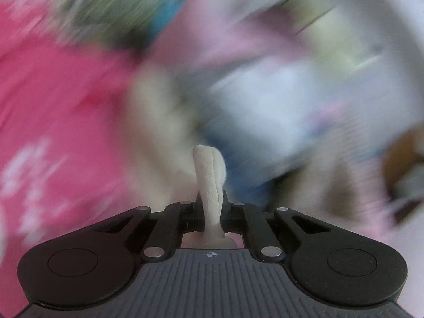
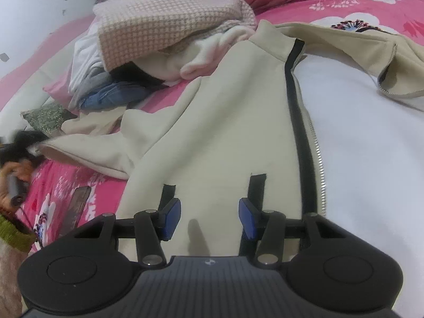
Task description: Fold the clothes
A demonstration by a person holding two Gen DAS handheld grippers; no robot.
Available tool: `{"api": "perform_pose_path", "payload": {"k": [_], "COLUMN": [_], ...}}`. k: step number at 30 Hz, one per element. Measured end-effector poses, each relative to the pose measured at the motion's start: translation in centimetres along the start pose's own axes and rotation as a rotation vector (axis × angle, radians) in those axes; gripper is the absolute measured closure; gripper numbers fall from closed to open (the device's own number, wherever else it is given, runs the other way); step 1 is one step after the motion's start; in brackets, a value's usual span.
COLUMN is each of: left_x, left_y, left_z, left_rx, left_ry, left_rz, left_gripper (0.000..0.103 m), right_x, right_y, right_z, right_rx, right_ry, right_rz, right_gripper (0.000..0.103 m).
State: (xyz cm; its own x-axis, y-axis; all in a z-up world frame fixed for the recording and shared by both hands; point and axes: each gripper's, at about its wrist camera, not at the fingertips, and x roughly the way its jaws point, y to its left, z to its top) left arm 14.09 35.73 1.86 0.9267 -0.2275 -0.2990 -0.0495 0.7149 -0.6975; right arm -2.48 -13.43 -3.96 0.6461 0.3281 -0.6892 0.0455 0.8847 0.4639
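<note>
Now the right gripper [image 2: 210, 218] hovers with jaws apart over the jacket [image 2: 217, 132], zipper [image 2: 299, 122] running straight ahead, just right. Left gripper [image 1: 211, 206] is clamped on a cream fold [image 1: 209, 182]

I see a matt beige cloth jacket [image 2: 212, 137] with a metal-toothed zip [image 2: 318, 156], white fleecy lining [image 2: 371, 145], and a glossy printed pink bedsheet [image 2: 331, 10].

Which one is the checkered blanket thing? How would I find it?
Look at the pink flowered bedspread, then the heap of clothes at its far left. The checkered piece lies on top of that heap, the only one with tiny pink-and-white checks; the cream zip jacket beside it is plain.
</note>
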Motion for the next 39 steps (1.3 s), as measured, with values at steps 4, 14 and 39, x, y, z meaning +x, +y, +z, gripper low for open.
{"api": "perform_pose_path", "payload": {"k": [4, 14, 39], "left_x": [-3.6, -4.2, -14.6], "left_y": [3.7, 14.5, 8.2], "left_z": [-0.2, -3.4, -3.5], "left_rx": [-0.073, -0.324, -0.311], "left_ry": [-0.102, 0.011, -0.014], "left_rz": [-0.042, 0.107, 0.010], "left_gripper": [0.097, 0.093, 0.067], "right_x": [0.3, 0.2, -3.3], "right_y": [-0.6, -0.3, -2.4], "right_z": [-0.1, -0.2, -1.4], "right_rx": [0.013, -0.013, 0.060], "right_ry": [0.008, 0.015, -0.040], "right_rz": [-0.009, -0.043, -0.023], "right_gripper": [0.052, 0.052, 0.052]}}
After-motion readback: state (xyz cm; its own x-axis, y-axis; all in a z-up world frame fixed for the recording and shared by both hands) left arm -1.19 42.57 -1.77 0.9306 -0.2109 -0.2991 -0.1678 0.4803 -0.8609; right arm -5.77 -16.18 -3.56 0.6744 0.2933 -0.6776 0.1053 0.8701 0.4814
